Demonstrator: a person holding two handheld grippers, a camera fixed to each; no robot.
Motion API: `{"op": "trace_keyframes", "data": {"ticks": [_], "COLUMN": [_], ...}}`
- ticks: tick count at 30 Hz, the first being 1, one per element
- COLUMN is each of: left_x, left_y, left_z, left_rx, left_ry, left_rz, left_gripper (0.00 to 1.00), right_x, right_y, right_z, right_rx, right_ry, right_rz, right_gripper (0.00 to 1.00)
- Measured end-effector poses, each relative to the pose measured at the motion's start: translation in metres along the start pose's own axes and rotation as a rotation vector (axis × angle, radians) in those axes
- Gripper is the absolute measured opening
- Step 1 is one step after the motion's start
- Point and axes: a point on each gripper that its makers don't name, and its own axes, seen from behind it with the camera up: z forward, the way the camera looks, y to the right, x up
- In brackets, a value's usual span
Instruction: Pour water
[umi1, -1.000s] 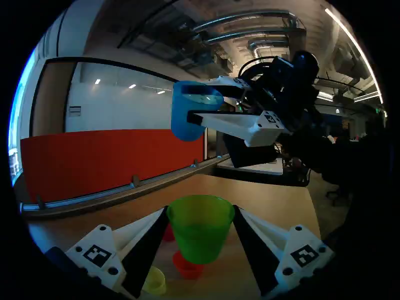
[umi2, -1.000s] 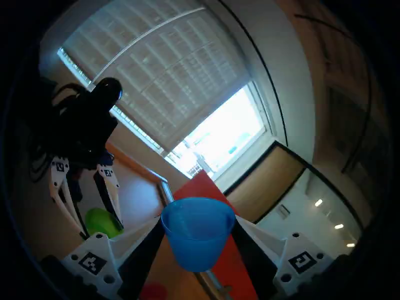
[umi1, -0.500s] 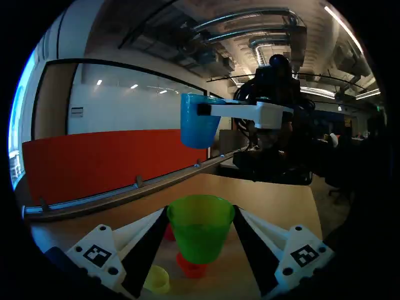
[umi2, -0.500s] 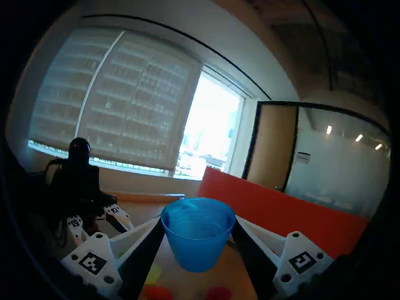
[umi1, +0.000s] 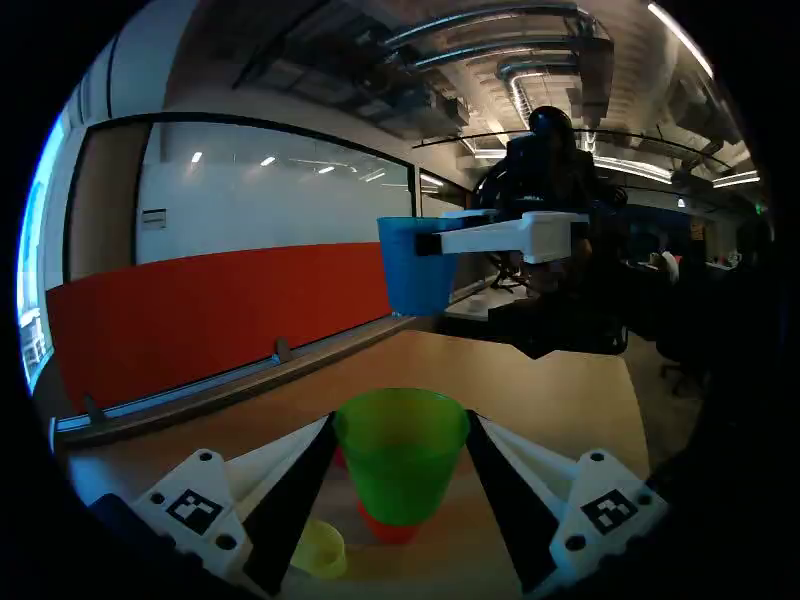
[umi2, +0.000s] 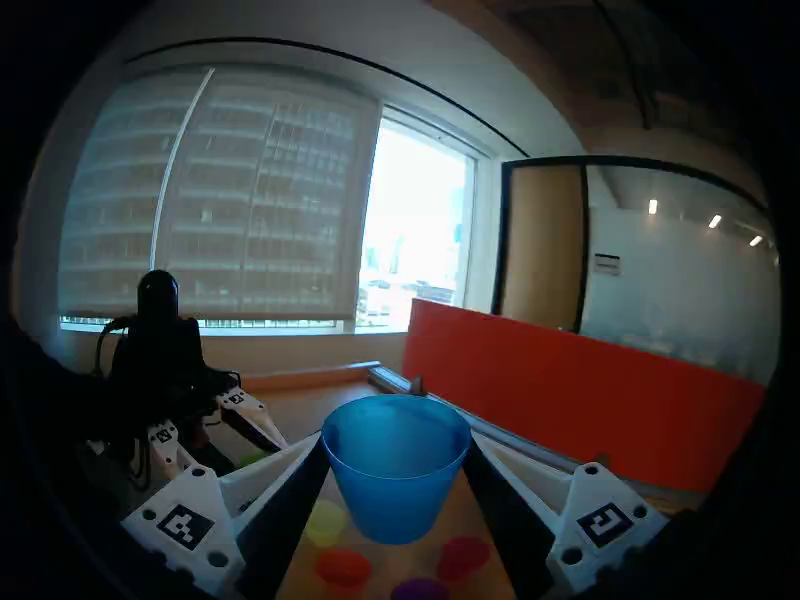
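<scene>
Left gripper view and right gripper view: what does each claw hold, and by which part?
The left claw holds the green cup by its side walls, below the rim; the right claw holds the blue cup the same way.

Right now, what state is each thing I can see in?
Green cup: upright, gripped; contents unclear.
Blue cup: upright, gripped; contents unclear.
Left tool: shut on Green cup.
Right tool: shut on Blue cup.
Yellow cup: upright on table.
</scene>
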Motion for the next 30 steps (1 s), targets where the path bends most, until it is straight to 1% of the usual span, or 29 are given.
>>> {"op": "trace_keyframes", "data": {"ticks": [3,11,17,20,26,30], "left_x": [-0.007,-0.022,-0.039,-0.048,-0.069,-0.085], "left_y": [0.0,0.008,0.013,0.016,0.016,0.018], "left_z": [0.001,0.005,0.009,0.01,0.012,0.012], "left_rx": [-0.002,-0.027,-0.044,-0.054,-0.066,-0.081], "left_ry": [-0.027,-0.083,-0.148,-0.182,-0.248,-0.294], "left_rz": [0.007,0.021,0.053,0.056,0.063,0.069], "left_gripper": [0.89,0.89,0.89,0.89,0.89,0.89], "right_x": [-0.013,-0.045,-0.069,-0.082,-0.111,-0.127], "right_y": [0.0,-0.001,0.0,-0.001,-0.007,-0.01], "right_z": [-0.003,-0.012,-0.018,-0.02,-0.024,-0.025], "right_rx": [0.008,0.032,0.048,0.063,0.091,0.109], "right_ry": [-0.027,-0.086,-0.133,-0.163,-0.227,-0.262], "right_rz": [0.003,0.025,0.038,0.042,0.032,0.025], "right_gripper": [0.9,0.9,0.9,0.9,0.9,0.91]}}
